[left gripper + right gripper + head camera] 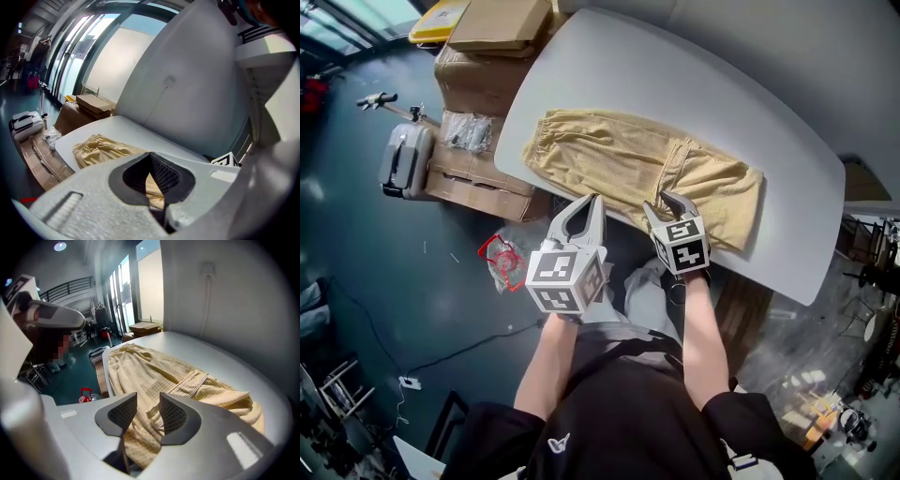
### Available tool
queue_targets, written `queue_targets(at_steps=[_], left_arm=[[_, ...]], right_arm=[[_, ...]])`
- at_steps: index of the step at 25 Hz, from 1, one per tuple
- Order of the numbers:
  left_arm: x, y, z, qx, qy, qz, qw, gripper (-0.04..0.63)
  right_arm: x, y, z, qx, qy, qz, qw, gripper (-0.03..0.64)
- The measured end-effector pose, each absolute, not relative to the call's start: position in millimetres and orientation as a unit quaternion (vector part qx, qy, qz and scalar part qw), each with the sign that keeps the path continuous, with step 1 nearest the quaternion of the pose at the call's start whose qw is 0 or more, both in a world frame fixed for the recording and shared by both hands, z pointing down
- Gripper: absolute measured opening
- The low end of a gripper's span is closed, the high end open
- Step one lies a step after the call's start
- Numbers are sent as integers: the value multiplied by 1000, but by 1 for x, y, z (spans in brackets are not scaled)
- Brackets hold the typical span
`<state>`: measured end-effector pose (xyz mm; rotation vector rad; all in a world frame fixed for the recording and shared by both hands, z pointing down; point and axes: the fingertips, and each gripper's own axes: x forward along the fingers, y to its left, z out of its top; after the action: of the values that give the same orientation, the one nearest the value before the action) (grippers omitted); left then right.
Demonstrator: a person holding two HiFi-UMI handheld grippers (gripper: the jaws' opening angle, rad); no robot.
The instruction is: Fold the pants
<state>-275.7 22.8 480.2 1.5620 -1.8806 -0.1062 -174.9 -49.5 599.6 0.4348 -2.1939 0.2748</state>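
right gripper (148, 397) spread over yellow shorts (637, 169) at table's (675, 75) near edge, left gripper (593, 199) pressed together; shallow bite might grab just one layer.

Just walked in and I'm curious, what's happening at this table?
A person holds tongs in each hand by yellow pants that lie spread on a white table. The right tongs are open over the near edge of the pants, gripping nothing. The left tongs are shut and empty, close beside them.
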Motion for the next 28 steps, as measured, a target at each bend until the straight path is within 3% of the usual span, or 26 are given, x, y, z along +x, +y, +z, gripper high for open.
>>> queue_targets(at_steps=[10,28], left_arm=[[-226,-17,457,659,-681,-34,317,3],[-101,-97,382,784,-572,-13,239,3]], right_arm=[[-108,-97,519,286,-896,123,316,60],[59,-140,361,489,-859,58,141,5]])
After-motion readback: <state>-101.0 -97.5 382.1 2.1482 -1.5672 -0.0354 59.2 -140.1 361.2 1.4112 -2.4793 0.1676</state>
